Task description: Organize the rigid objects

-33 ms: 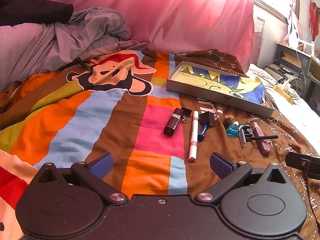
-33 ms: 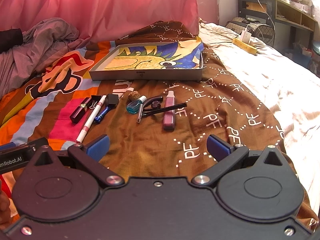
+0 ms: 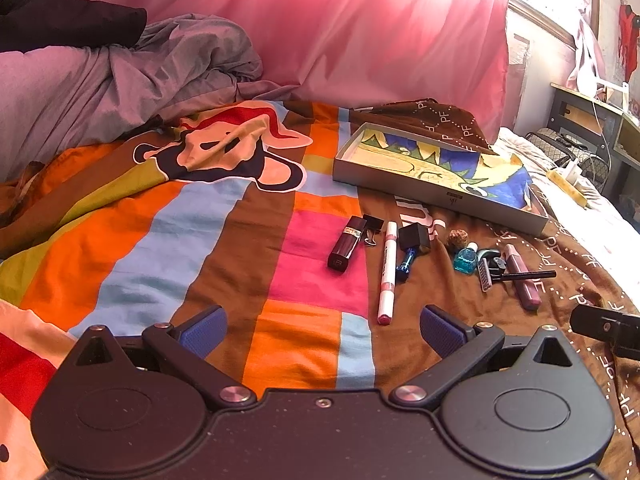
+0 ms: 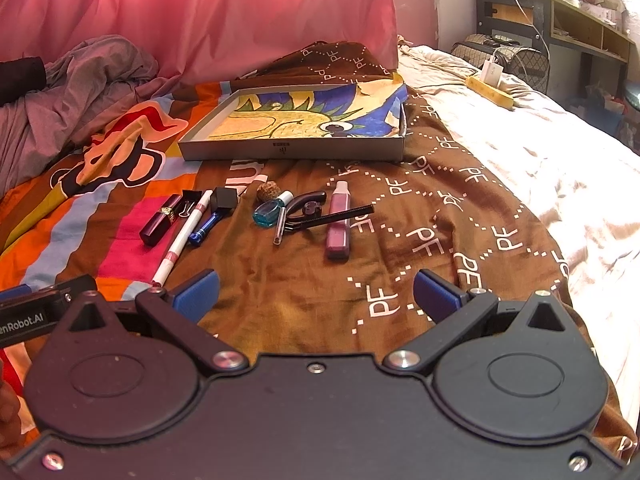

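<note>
I am held low over a bed (image 4: pixel 540 168) spread with a striped, many-coloured blanket (image 3: pixel 168 240) and a brown "PF" cloth (image 4: pixel 440 208). Toward the bed's far edge, under the pink curtain (image 3: pixel 320 32), lies the shallow grey box (image 4: pixel 292 148) lined with a painted sheet, nothing else showing in it.

My left gripper (image 3: pixel 320 330) is spread wide with nothing between its blue pads, and my right gripper (image 4: pixel 316 290) is spread just as wide, also holding nothing; both hover at the bed's near edge.

The small things lie in a loose row between me and the box. The white marker (image 4: pixel 184 236) is longest, beside the pink gloss tube (image 4: pixel 339 220) on the row's right end, with a thin black wand (image 4: pixel 340 216) across it. Then the dark lipstick (image 3: pixel 346 242), touching a black binder clip (image 3: pixel 373 227); the blue pen (image 4: pixel 204 226) under a black cap (image 4: pixel 224 198); the razor (image 3: pixel 485 272); the teal bottle (image 4: pixel 267 213); the brown nut (image 4: pixel 267 190).
</note>
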{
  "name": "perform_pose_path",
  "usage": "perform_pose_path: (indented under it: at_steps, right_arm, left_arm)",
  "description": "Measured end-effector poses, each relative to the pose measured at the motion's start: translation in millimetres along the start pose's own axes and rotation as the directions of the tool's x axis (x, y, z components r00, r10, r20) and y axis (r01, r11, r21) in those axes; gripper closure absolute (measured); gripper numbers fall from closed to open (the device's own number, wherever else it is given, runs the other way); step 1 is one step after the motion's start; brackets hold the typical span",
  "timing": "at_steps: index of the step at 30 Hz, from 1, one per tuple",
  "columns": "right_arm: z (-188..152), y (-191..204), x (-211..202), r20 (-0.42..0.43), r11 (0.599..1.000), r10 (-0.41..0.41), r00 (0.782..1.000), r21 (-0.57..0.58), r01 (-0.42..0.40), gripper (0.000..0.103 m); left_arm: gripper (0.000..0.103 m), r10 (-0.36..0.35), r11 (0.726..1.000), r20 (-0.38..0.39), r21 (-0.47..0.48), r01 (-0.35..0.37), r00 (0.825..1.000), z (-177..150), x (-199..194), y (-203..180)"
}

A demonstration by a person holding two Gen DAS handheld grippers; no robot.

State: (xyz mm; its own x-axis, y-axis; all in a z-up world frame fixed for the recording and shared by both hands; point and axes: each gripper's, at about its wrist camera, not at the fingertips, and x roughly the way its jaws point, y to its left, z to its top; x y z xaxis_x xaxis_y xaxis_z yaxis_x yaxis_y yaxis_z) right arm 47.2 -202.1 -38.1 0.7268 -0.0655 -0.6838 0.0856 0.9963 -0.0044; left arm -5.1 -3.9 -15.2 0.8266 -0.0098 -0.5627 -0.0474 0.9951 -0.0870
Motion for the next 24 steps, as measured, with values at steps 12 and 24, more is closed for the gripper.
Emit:
perform_pose_path:
  at_steps: [12, 24]
  right_arm:
    - [0.3, -0.2, -0.6, -0.001, 1.0, 0.002, 1.0, 0.001, -0.002, 0.001]
    - [-0.5, -0.1, -0.8, -0.002, 1.0, 0.003, 1.0, 0.003, -0.003, 0.001]
  left_arm:
    - [0.001, -0.001, 1.0, -0.007, 0.004, 0.001, 1.0, 0.8, -1.6, 1.7]
    - [0.001, -0.002, 1.0, -0.007, 0.004, 0.002, 1.0, 0.8, -1.4, 1.7]
